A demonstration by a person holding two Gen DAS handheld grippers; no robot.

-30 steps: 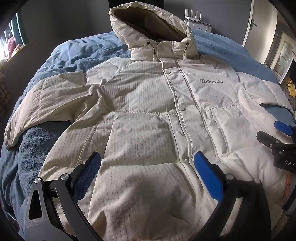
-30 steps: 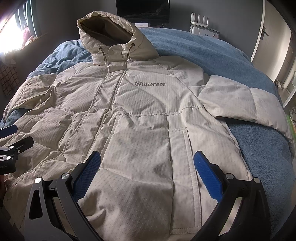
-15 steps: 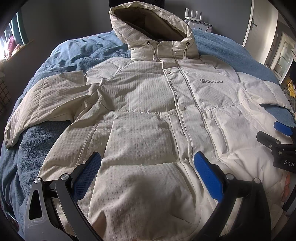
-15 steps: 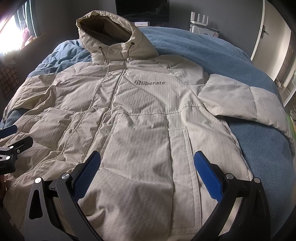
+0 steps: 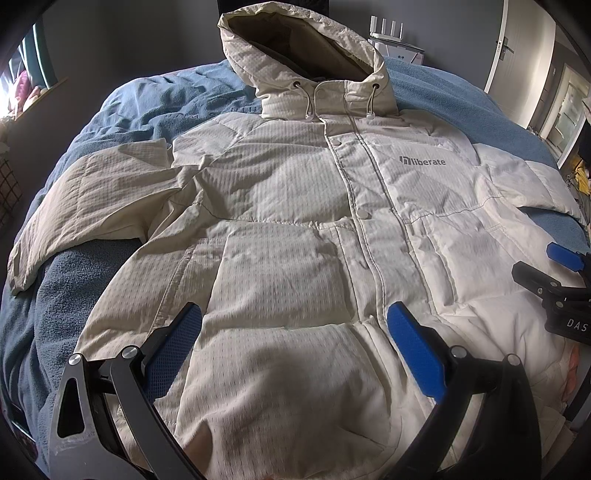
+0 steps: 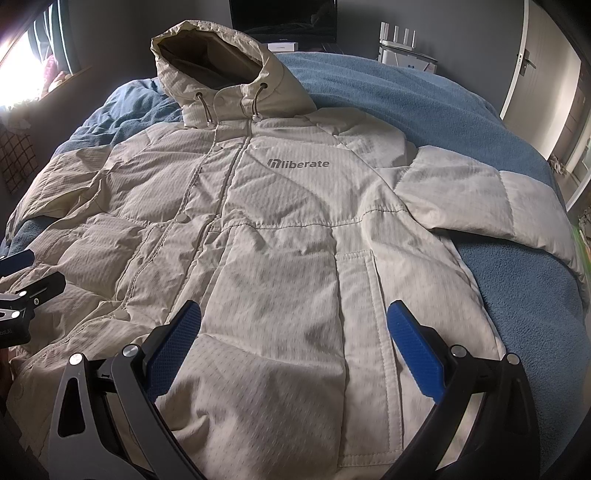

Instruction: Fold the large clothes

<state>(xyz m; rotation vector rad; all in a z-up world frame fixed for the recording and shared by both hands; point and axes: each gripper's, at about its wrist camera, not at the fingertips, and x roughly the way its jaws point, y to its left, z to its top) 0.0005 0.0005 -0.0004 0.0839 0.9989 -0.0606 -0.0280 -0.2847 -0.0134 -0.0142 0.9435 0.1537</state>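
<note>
Here, cream puffer jacket (image 5: pixel 295 229) lies flat, zipped — both tools (image 5: pixel 295 332) (image 6: pixel 295 328) spread wide.

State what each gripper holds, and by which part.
Nothing. The left gripper and right gripper are both open above the jacket, gripping no part.

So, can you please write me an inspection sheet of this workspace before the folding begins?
Surface: bed with blue blanket, wrinkled at the far left.
Job's things: cream hooded jacket lying flat, front up, closed, sleeves spread.
Clutter: nothing seen on the bed.
Grippers: left gripper and right gripper both open, above the hem, holding nothing.
Cables: nothing seen.
Surroundings: white router, dark monitor, door, bright window.
</note>
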